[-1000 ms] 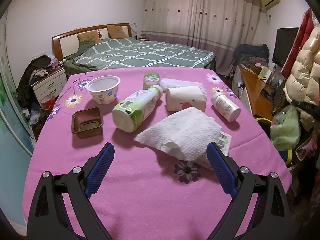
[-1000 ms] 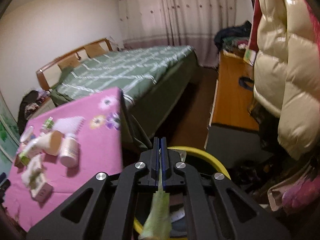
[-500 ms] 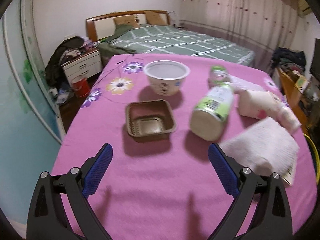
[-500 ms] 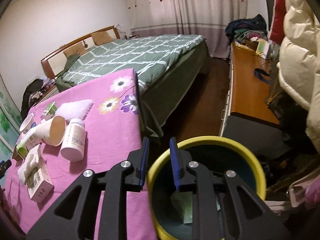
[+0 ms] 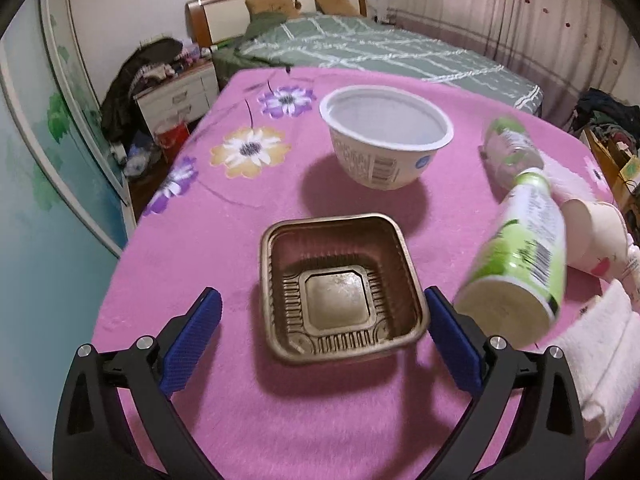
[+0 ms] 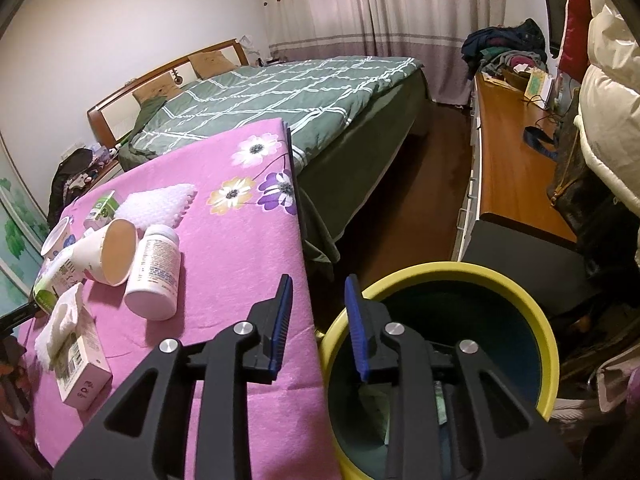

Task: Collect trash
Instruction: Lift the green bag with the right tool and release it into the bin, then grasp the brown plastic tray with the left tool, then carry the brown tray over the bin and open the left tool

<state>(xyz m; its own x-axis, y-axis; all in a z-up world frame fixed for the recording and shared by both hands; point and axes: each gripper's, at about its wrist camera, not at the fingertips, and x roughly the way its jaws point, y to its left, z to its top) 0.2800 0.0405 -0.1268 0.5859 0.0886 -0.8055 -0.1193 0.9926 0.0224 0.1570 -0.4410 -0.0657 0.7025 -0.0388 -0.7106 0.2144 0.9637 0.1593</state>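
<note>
Our left gripper (image 5: 320,322) lines up on a brown square plastic tray (image 5: 340,286) — jaws spread wide, empty.

The tray sits low in the centre of the frame on the pink flowered tablecloth (image 5: 248,208), between our fingers. It looks light, thin and easily crushed, so we would pinch one rim wall gently. Our right gripper (image 6: 316,320) hangs partly open, empty, at the yellow-rimmed bin (image 6: 548,332) — lower right of its view.

The right gripper's frame hides the bin's (image 6: 544,344) contents; the green bottle (image 5: 520,264) is blurred
</note>
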